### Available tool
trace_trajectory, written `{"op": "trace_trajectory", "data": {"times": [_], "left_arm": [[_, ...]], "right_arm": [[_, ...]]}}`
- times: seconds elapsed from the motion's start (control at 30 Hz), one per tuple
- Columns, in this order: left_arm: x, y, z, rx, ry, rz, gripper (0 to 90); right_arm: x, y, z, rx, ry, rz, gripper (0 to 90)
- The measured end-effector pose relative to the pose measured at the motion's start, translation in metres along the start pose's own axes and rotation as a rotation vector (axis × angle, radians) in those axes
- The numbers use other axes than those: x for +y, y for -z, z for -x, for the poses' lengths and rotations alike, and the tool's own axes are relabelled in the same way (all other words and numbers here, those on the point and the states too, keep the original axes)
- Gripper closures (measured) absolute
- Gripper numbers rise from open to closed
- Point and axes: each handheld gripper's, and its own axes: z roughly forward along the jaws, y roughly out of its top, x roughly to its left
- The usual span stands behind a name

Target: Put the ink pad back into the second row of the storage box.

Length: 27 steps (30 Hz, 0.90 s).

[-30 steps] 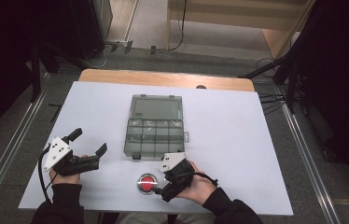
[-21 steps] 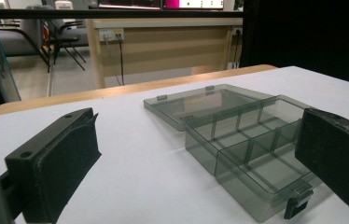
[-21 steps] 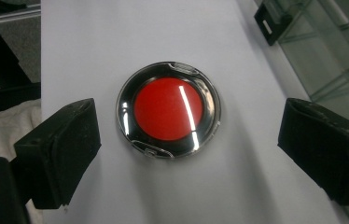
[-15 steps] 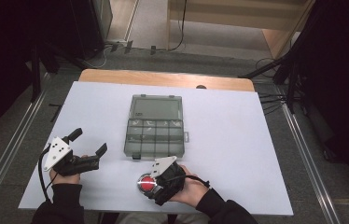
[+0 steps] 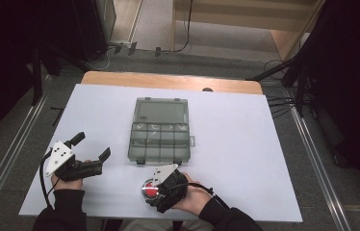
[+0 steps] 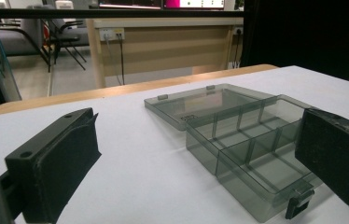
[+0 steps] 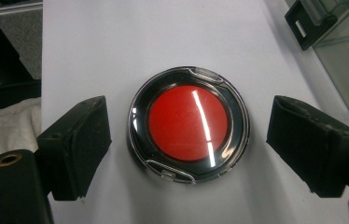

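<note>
While its jaws have just been closing, the right tool (image 7: 189, 135) straddles the unlabelled red round case (image 7: 189, 123) at the worktop's (image 5: 245, 144) six o'clock, pads not touching; left tool (image 5: 91, 153) gapes empty.

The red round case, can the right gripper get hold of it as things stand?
Probably yes: the right gripper has been closing, its jaws straddle the red round case with small gaps, nothing between.

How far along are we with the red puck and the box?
Done: the box lies open on the table, its compartments looking empty. In hand: the right claw straddles the red puck, jaws just closing, a gap either side, so no grip yet. The left claw waits open. Left: grip, lift, probably place it in the box.
</note>
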Motion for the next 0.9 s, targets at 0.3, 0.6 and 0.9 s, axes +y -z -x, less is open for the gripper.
{"op": "trace_trajectory", "data": {"times": [0.3, 0.6, 0.9], "left_arm": [[0.000, 0.000, 0.000, 0.007, -0.001, 0.001, 0.0], [0.000, 0.000, -0.001, 0.007, 0.001, 0.001, 0.0], [0.000, -0.001, -0.001, 0.007, 0.003, -0.001, 0.0]], "right_arm": [[0.000, -0.005, -0.006, -0.024, 0.028, -0.001, 24.1], [0.001, -0.003, -0.005, -0.028, 0.034, -0.001, 30.1], [0.004, 0.018, 0.010, -0.046, -0.016, 0.071, 30.1]]}}
